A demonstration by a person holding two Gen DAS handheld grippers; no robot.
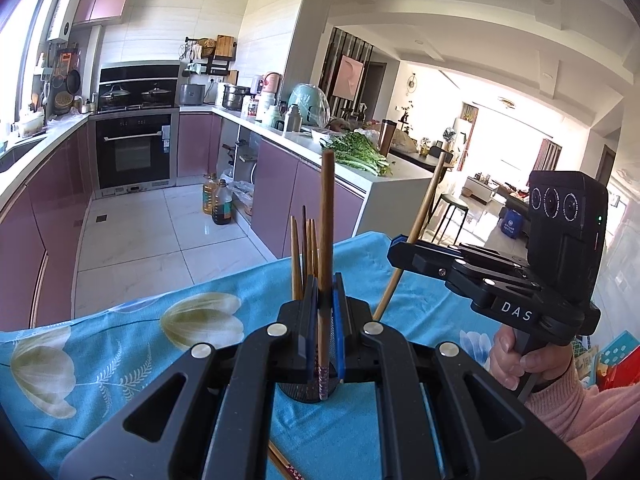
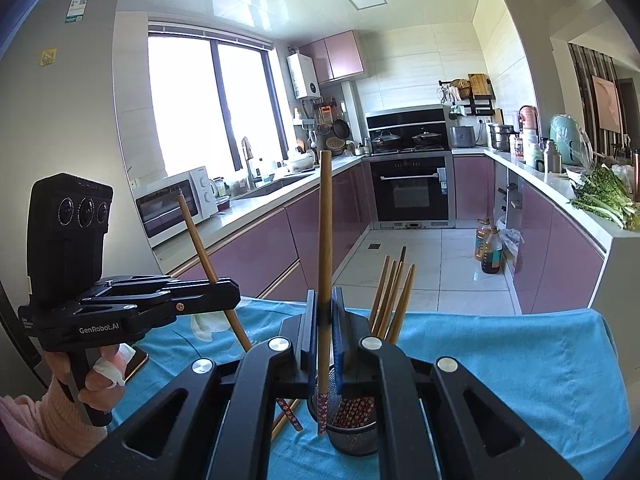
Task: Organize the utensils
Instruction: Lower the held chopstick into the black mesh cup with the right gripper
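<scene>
In the left wrist view my left gripper (image 1: pixel 326 300) is shut on a wooden chopstick (image 1: pixel 327 220). It stands upright, and its patterned lower end hangs over a black mesh holder (image 1: pixel 298 394). Several chopsticks (image 1: pixel 305 252) stand in that holder. To the right, my right gripper (image 1: pixel 400 254) is shut on a slanted chopstick (image 1: pixel 420 224). In the right wrist view my right gripper (image 2: pixel 325 312) grips its chopstick (image 2: pixel 325 232) upright, with the patterned tip at the left rim of the holder (image 2: pixel 354 438), beside the standing chopsticks (image 2: pixel 392 300). My left gripper (image 2: pixel 230 294) is at the left, clamping a tilted chopstick (image 2: pixel 198 236).
A blue floral cloth (image 2: pixel 500 360) covers the table, whose far edge drops to the tiled kitchen floor. Loose chopsticks (image 2: pixel 289 414) lie on the cloth left of the holder, and one loose chopstick (image 1: pixel 282 465) shows under my left gripper. Hands in pink sleeves hold both grippers.
</scene>
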